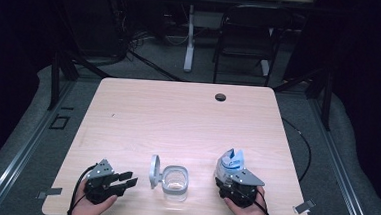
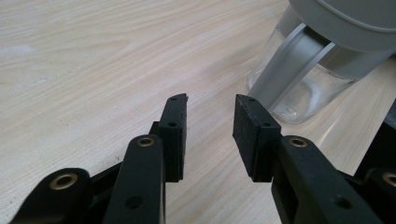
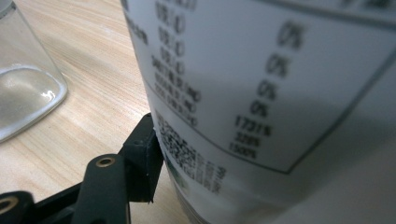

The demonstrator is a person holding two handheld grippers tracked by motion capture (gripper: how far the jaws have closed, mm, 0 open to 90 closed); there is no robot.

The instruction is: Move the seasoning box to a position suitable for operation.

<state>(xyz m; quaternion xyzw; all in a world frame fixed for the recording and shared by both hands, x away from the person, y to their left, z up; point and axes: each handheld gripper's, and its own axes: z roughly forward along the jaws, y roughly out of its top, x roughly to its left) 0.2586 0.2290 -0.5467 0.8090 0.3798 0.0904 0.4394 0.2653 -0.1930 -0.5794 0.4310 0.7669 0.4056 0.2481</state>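
**Right gripper clamped on pouch, left gripper open beside the jar**

Right gripper: jaws closed on the white-and-blue pouch, held upright, to the right of the glass jar and apart from it. Right gripper view: one black jaw presses flat against the pouch's printed label, a table of numbers and small text. The other jaw is hidden behind the pouch. The jar's glass wall shows at the far left of that view, clear of the pouch.

Left gripper: jaws apart, nothing between them, low over the table just left of the jar. Left gripper view: both pads are open with bare wood in the gap; the jar sits just ahead and off to one side, not touching either pad.

Jar: clear glass, standing upright near the table's front edge, between the two grippers. Its grey lid is flipped open and stands on edge on the jar's left side, towards the left gripper. Left gripper view shows the grey lid and its hinge strap running down the glass. Can't tell whether the jar holds anything.

A hand holds each gripper from the table's front edge.
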